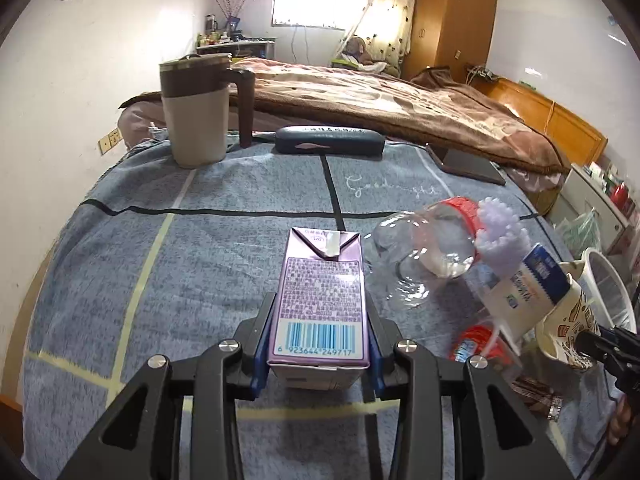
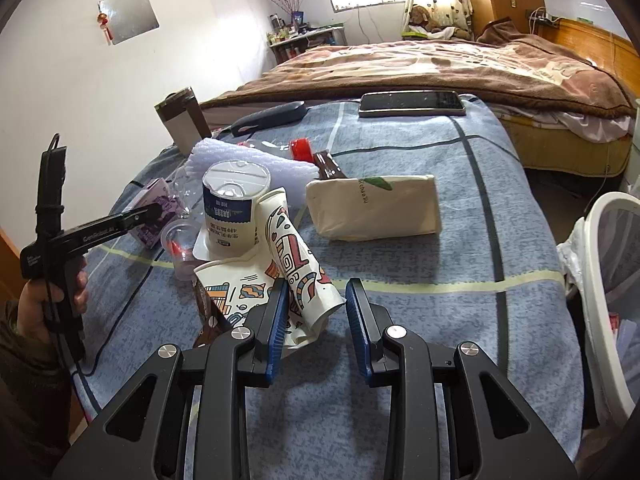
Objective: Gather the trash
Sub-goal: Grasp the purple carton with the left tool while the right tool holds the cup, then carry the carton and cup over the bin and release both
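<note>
Early stage: my left hand-held gripper (image 1: 318, 354) clamps the purple carton (image 1: 320, 300) left of the cup pile (image 2: 256, 248), right hand-held gripper (image 2: 317, 320) half-open around a paper cup (image 2: 298, 256); nothing binned yet, I judge.

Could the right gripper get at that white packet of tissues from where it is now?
Probably not straight away. The right gripper has a patterned paper cup between its jaws, so it looks occupied. The tissue packet itself lies unobstructed on the blue blanket just beyond.
</note>
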Demonstrator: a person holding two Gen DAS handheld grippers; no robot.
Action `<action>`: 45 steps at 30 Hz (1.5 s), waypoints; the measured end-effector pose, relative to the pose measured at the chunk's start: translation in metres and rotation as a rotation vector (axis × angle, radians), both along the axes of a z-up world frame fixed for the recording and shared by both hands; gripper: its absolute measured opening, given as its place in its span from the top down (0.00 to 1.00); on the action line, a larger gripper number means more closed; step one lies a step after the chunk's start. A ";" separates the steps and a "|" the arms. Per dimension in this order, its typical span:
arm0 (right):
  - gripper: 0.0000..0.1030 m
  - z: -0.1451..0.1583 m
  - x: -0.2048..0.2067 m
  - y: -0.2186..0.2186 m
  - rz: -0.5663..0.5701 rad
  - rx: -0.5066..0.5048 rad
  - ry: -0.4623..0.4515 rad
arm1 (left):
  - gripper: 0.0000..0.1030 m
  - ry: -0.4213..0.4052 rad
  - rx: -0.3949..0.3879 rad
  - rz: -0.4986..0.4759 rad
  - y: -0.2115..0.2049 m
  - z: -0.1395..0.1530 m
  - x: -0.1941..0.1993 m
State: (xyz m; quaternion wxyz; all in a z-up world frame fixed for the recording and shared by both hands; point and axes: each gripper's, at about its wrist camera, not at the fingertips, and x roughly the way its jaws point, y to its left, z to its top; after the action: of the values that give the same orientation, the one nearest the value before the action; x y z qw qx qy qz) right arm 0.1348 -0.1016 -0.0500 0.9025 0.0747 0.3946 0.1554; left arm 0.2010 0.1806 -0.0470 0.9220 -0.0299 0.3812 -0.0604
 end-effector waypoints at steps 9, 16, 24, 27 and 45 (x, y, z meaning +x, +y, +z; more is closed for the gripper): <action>0.69 0.009 -0.010 -0.008 -0.017 0.001 -0.030 | 0.61 -0.071 0.002 0.000 -0.015 0.024 -0.035; 0.69 0.020 -0.021 -0.019 -0.037 0.009 -0.072 | 0.61 -0.119 -0.003 -0.020 -0.036 0.044 -0.061; 0.69 0.031 -0.031 -0.034 -0.072 0.018 -0.105 | 0.61 -0.137 -0.010 -0.070 -0.069 0.054 -0.074; 0.69 0.034 -0.034 -0.042 -0.088 0.021 -0.114 | 0.61 -0.143 -0.007 -0.101 -0.085 0.056 -0.078; 0.69 0.048 -0.061 -0.122 -0.249 0.015 -0.154 | 0.61 -0.155 -0.014 -0.314 -0.207 0.064 -0.085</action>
State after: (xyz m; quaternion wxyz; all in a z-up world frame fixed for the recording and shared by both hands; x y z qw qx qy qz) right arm 0.0735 -0.2240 -0.0020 0.9419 0.1176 0.3106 0.0503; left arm 0.1155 -0.0268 0.0172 0.9276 0.0285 0.3088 -0.2084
